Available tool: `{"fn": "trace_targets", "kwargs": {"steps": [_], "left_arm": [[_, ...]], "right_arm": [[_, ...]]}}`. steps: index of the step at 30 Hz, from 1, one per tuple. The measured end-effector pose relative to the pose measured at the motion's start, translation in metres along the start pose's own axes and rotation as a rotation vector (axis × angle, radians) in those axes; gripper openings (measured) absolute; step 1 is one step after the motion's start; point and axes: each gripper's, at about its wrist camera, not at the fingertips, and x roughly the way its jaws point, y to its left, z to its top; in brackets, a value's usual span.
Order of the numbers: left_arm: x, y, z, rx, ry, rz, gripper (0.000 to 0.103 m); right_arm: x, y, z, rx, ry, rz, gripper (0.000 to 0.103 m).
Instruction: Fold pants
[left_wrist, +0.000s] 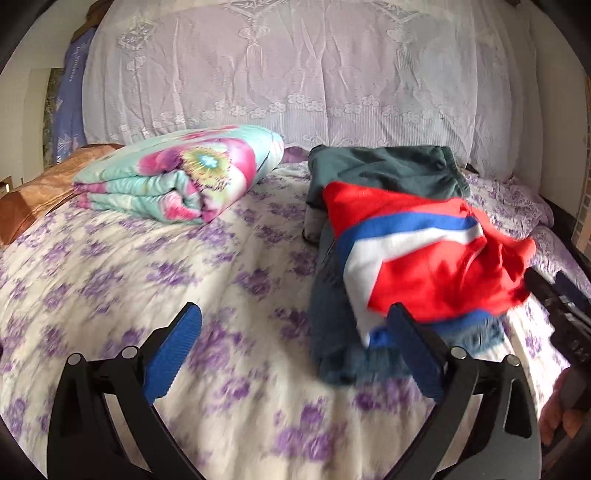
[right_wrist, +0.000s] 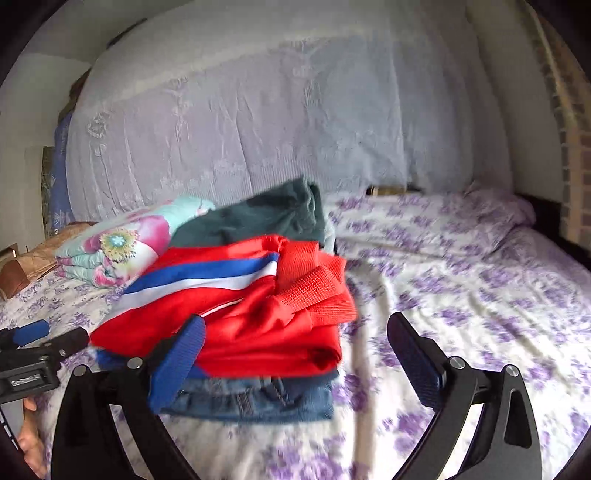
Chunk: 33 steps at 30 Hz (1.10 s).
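Red pants with blue and white stripes (left_wrist: 424, 254) lie folded on top of a stack of clothes on the bed, over blue jeans (left_wrist: 332, 332) and dark green pants (left_wrist: 388, 166). The stack also shows in the right wrist view: red pants (right_wrist: 258, 314), jeans (right_wrist: 258, 398), green pants (right_wrist: 258, 218). My left gripper (left_wrist: 295, 350) is open and empty, just left of the stack. My right gripper (right_wrist: 295, 354) is open and empty at the stack's right front corner. Each gripper shows at the edge of the other's view.
A folded floral blanket (left_wrist: 177, 177) lies at the back left on the purple-flowered bedsheet (left_wrist: 147, 277). A lace-covered headboard (left_wrist: 295, 74) stands behind. A brown pillow (left_wrist: 37, 195) lies at the far left. A brick wall (right_wrist: 576, 166) borders the right.
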Motion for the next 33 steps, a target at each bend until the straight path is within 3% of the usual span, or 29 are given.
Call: {"fn": "trace_targets", "kwargs": {"steps": [5, 9, 17, 21, 25, 29, 33], "left_arm": [[-0.015, -0.002, -0.011, 0.016, -0.012, 0.036, 0.098], [-0.028, -0.009, -0.017, 0.04, -0.061, 0.055, 0.098], [-0.04, -0.038, -0.022, 0.109, -0.086, 0.092, 0.098], [-0.034, -0.052, -0.024, 0.173, -0.063, 0.101, 0.098], [-0.029, -0.061, -0.016, 0.163, -0.073, 0.084, 0.098], [-0.025, -0.061, -0.009, 0.123, -0.081, 0.066, 0.098], [-0.021, -0.056, -0.014, 0.136, -0.051, 0.053, 0.098]], "right_arm": [[-0.037, 0.003, -0.008, -0.005, -0.065, -0.021, 0.099], [-0.041, -0.014, -0.01, 0.076, -0.051, 0.009, 0.099], [-0.001, -0.029, -0.018, 0.203, 0.177, 0.151, 0.099], [0.007, -0.028, -0.02, 0.212, 0.218, 0.134, 0.099], [0.001, -0.018, -0.02, 0.169, 0.188, 0.076, 0.099], [-0.017, -0.005, -0.014, 0.088, 0.077, -0.001, 0.099], [-0.023, 0.007, -0.012, 0.013, 0.033, -0.016, 0.099]]}}
